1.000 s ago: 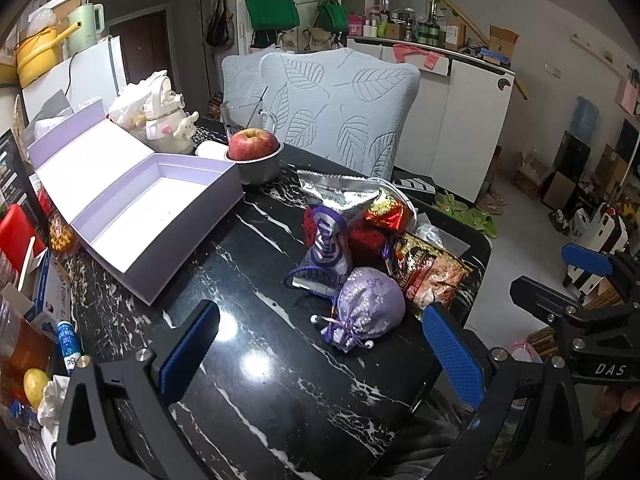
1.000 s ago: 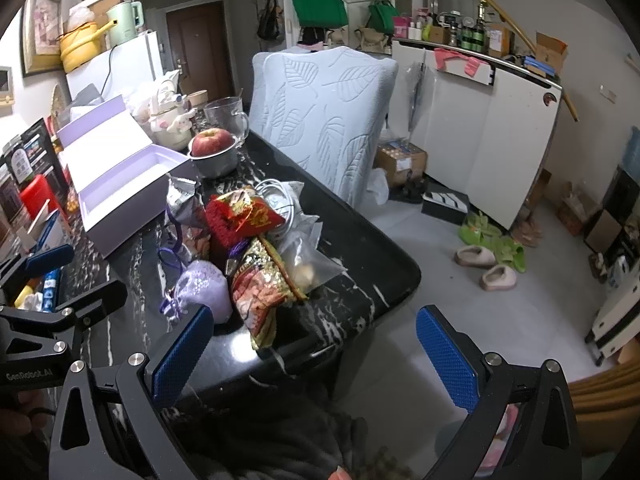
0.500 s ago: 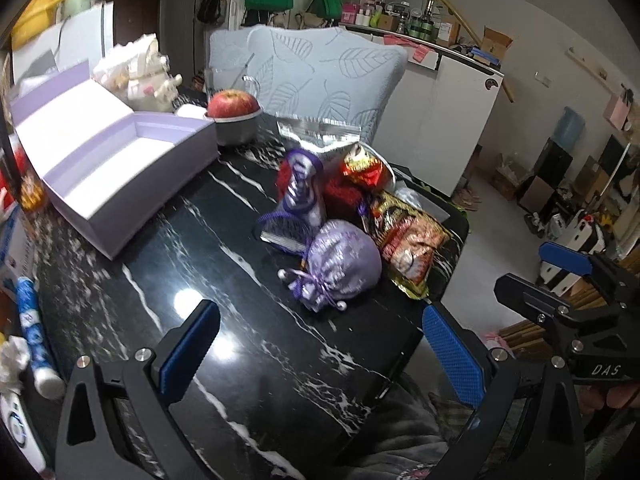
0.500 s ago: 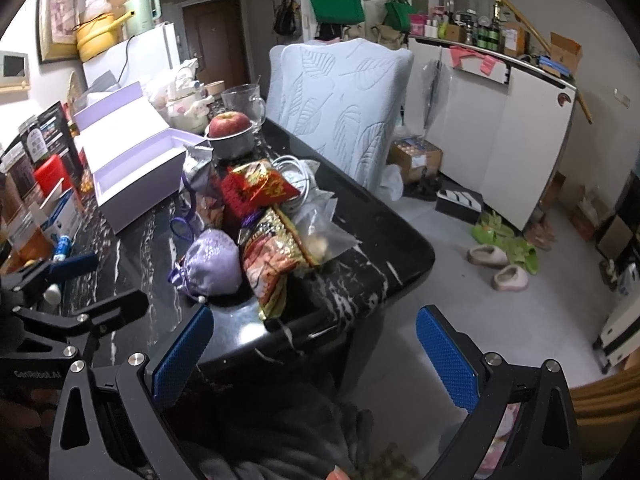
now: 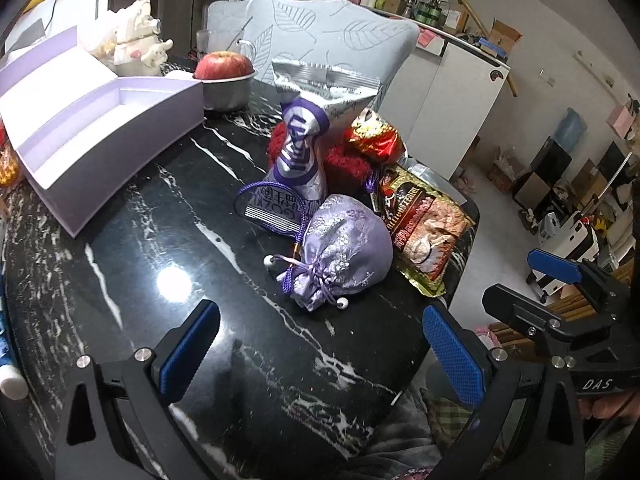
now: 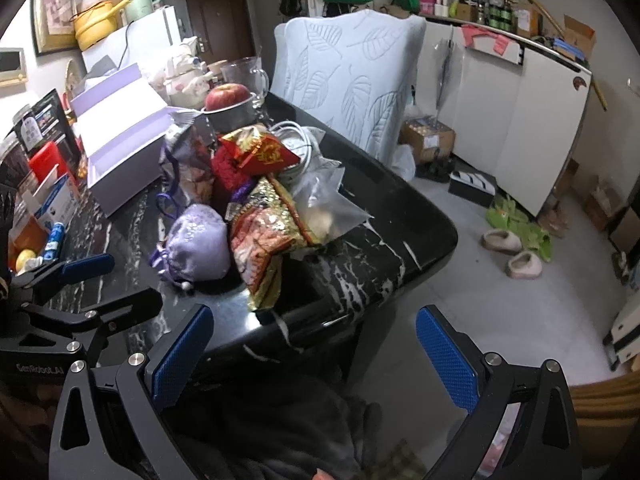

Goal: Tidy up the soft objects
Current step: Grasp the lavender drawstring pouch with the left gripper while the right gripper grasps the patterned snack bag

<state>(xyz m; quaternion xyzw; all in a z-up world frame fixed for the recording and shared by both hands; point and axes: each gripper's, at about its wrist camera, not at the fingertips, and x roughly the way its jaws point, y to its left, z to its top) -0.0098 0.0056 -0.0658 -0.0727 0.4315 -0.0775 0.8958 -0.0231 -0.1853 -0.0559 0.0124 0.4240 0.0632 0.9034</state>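
Lavender drawstring pouch [image 5: 345, 249] is lying on black marble table [image 5: 224, 344] beside snack packets [image 5: 425, 227], left gripper [image 5: 320, 354] and right gripper [image 6: 314, 354] both hovering spread wide, gripping nothing.

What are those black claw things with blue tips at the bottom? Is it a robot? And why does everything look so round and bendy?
It is no robot. A person holds two grabbing tools, one in each hand. Each tool carries a small camera with a very wide lens, and that bends the picture. One picture looks out past the left gripper, the other past the right gripper. Both are open and hold nothing.

On the black table lie a lilac pouch, a purple and white bag, a red pouch and a snack packet. Farther back stands an open purple box and an apple in a metal bowl.
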